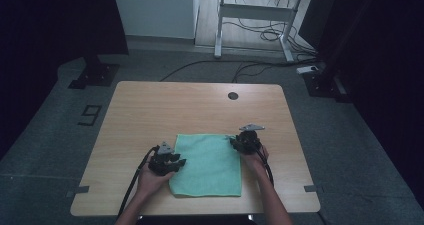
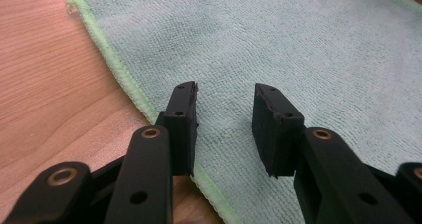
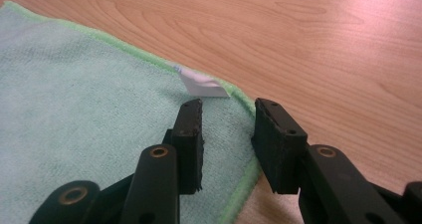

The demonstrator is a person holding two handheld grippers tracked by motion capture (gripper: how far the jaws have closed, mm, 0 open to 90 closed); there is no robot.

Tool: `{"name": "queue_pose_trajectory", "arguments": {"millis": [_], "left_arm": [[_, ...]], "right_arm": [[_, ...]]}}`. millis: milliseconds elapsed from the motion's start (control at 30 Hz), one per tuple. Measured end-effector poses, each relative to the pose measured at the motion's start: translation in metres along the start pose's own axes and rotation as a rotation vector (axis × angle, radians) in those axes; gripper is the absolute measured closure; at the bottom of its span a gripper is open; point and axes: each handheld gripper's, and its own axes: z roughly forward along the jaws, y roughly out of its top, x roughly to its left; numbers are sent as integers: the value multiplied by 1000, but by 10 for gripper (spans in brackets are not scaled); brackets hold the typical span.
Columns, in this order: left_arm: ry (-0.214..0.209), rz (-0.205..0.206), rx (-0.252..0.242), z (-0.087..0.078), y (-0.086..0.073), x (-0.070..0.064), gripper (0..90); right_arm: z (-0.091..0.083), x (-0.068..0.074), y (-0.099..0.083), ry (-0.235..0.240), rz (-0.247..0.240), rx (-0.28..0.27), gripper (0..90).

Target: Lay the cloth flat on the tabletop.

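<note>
A light green cloth (image 1: 207, 164) lies flat on the wooden table (image 1: 150, 110), near the front edge. My left gripper (image 1: 176, 164) sits at the cloth's left edge, open, its jaws over the cloth (image 2: 278, 50) just inside the hem, with nothing between them (image 2: 224, 114). My right gripper (image 1: 234, 141) is at the cloth's far right corner, open as well (image 3: 228, 127). Its jaws straddle the green hem of the cloth (image 3: 74, 114), close to a small white label (image 3: 201, 84) sewn at the edge.
A dark round grommet (image 1: 233, 95) sits in the table's far side. Bare wood surrounds the cloth on all sides. Beyond the table stand a white desk frame (image 1: 255, 15) with loose cables on the floor and black stand bases at both sides.
</note>
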Motion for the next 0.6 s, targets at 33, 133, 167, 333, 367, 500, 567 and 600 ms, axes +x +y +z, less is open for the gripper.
{"name": "queue_pose_trajectory", "arguments": {"millis": [33, 133, 167, 333, 367, 500, 567, 600], "left_arm": [[1, -1, -1, 0, 0, 0, 625], [2, -1, 3, 0, 0, -2, 595], [-2, 3, 9, 0, 1, -2, 578], [22, 8, -21, -3, 17, 5, 569], [22, 8, -21, -3, 17, 5, 569], [46, 18, -2, 10, 37, 19, 561], [52, 18, 2, 17, 43, 24, 546], [52, 18, 2, 17, 43, 24, 540]], "right_arm": [[0, 0, 0, -6, -2, -3, 636], [-2, -2, 1, -33, 13, -12, 612], [-5, 0, 1, -27, 12, -17, 611], [-27, 24, 5, 36, -26, -65, 599], [-27, 24, 5, 36, -26, -65, 599], [-40, 54, 0, 97, -60, -77, 580], [-41, 64, -7, 131, -72, -68, 569], [-41, 64, -7, 131, -72, -68, 569]]}}
